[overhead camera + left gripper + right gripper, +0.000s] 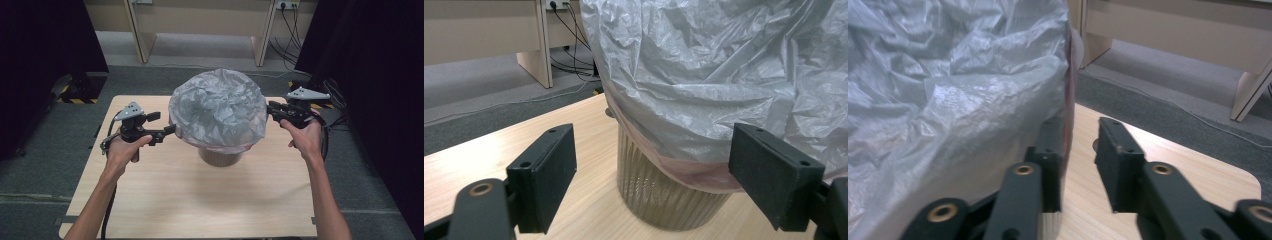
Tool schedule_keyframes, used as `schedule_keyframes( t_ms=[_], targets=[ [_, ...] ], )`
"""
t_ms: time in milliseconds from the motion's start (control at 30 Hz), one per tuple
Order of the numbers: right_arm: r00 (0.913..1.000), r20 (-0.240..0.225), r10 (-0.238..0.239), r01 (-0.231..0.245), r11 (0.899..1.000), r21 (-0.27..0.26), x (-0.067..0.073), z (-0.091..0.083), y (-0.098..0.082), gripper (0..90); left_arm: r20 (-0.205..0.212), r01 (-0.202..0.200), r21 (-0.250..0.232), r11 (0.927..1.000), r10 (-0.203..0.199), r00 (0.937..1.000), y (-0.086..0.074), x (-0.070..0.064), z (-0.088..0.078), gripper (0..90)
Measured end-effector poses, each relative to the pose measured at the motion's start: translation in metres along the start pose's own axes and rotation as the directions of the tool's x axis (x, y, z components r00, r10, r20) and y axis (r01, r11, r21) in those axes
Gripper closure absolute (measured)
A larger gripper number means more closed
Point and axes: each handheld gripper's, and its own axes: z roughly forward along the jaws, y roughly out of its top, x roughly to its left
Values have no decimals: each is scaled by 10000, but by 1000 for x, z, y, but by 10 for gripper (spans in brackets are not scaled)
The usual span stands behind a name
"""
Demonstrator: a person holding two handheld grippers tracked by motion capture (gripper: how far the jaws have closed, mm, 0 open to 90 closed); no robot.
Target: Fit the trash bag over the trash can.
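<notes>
Left gripper [167,131] at mid-left, jaws wide apart. Right gripper [272,111] at far right, jaws narrowly parted, gap showing.

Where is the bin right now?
In the high view the bin stands mid-table, under the puffed grey bag that covers its top, between the left gripper and right gripper.

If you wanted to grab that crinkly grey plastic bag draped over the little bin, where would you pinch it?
Probably at its loose lower hem, from the side. The grey bag balloons wide over the ribbed bin, too broad for jaws, but its pinkish hem hangs free as a thin fold. The right gripper sits at that edge; the left gripper faces it, jaws wide.
</notes>
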Motion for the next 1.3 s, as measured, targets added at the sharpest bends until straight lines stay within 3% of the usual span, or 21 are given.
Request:
schedule_keyframes(
  t_ms=[67, 167, 367, 600, 867, 1067, 1167, 1267, 1300],
  targets=[
    [9998, -179, -126, 127, 9999, 32, -1, 4, -1, 855, -11, 107, 20, 9999, -107, 9999, -3, 2, 3, 174],
    [9992, -123, -393, 394, 9992, 83, -1, 5, -2, 900, 12, 77, 32, 10000, -77, 10000, -5, 3, 4, 161],
    [9974, 152, -698, 690, 9964, 490, -4, 7, -4, 900, -31, 55, 19, 10000, -55, 10000, -8, 5, 4, 163],
    [9965, 179, -822, 813, 9956, 475, -2, 13, -6, 900, 444, 57, -215, 9998, -47, 9990, -5, 1, 6, 217],
    [9961, 107, -875, 869, 9950, 491, -2, 14, -6, 900, 580, -270, -312, 9991, 288, 9979, -1, -1, 3, 272],
    [9965, 77, -836, 831, 9953, 492, -3, 14, -7, 900, 1055, -846, -332, 9959, 877, 9905, 1, -7, 8, 389],
    [9966, 39, -825, 822, 9955, 477, -3, 15, -8, 900, 1288, -1026, -305, 9943, 1057, 9860, 1, -10, 12, 492],
    [9962, -18, -870, 870, 9950, 485, -2, 16, -8, 900, 1756, -1070, -320, 9937, 1110, 9782, 1, -12, 14, 641],
    [9960, -22, -888, 888, 9949, 470, -2, 17, -8, 900, 1860, -1146, -407, 9926, 1202, 9752, 1, -12, 15, 760]
  ],
)
